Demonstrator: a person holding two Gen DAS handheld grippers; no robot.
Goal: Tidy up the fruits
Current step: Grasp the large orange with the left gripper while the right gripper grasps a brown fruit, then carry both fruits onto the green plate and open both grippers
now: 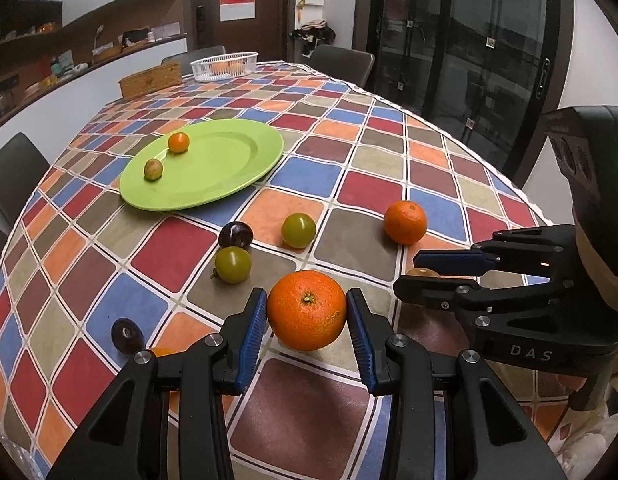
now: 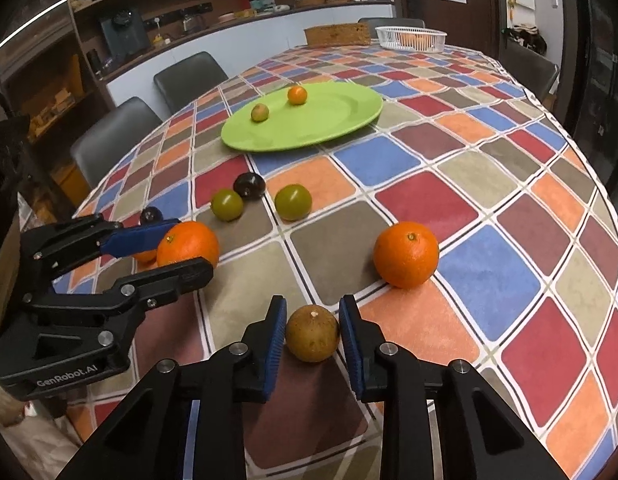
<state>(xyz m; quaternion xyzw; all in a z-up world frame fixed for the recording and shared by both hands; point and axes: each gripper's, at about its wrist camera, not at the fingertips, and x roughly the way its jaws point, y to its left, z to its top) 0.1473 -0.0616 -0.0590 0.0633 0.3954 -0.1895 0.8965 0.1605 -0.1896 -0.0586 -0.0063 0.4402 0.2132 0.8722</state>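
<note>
orange (image 1: 306, 310) clamped between left gripper (image 1: 307, 312) pads, just above the checked tablecloth (image 1: 309, 400) | brown fruit (image 2: 313, 333) gripped by right gripper (image 2: 313, 334), jaws nearly closed on it | second orange (image 2: 406, 254), two green fruits, dark plums loose on cloth | green plate (image 2: 349, 116) beyond holds two small fruits

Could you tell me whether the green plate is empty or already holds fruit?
It holds fruit: the green plate carries two small pieces, an orange fruit and a yellowish-green fruit, lying apart near its far-left side.
</note>
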